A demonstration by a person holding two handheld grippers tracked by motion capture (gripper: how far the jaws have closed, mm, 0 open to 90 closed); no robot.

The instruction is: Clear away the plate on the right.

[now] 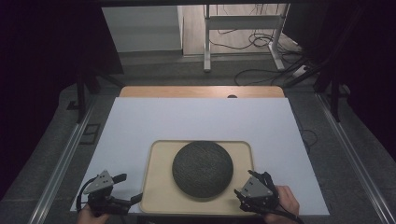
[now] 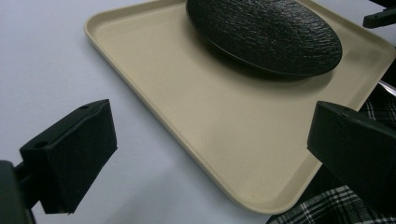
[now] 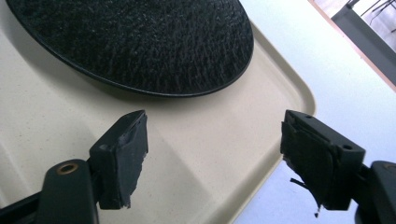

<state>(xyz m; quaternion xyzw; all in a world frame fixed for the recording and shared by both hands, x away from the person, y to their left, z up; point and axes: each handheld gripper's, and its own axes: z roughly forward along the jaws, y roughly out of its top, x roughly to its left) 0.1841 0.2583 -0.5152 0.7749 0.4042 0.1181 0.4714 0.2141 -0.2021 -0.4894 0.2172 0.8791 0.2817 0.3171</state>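
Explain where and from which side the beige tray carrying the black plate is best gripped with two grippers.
Probably by the raised rim of the beige tray at its two short ends, the left gripper coming from the left and the right gripper from the right. The rim offers a thin lip; the black plate sits centred, so it should stay balanced.

The plate (image 1: 202, 169) is black and matt, with a rough, stone-like grain across its top and a smoother rim. The tray (image 1: 159, 186) beneath it looks like cream plastic, smooth with a fine speckle and a dull sheen. The white sheet (image 1: 196, 119) covering the table is smooth and matt, like paper or board; a strip of pale wood (image 1: 201, 91) shows at its far edge. The right gripper (image 3: 215, 158) has black plastic jaws faced with worn, ragged grey rubber pads (image 3: 128, 161)
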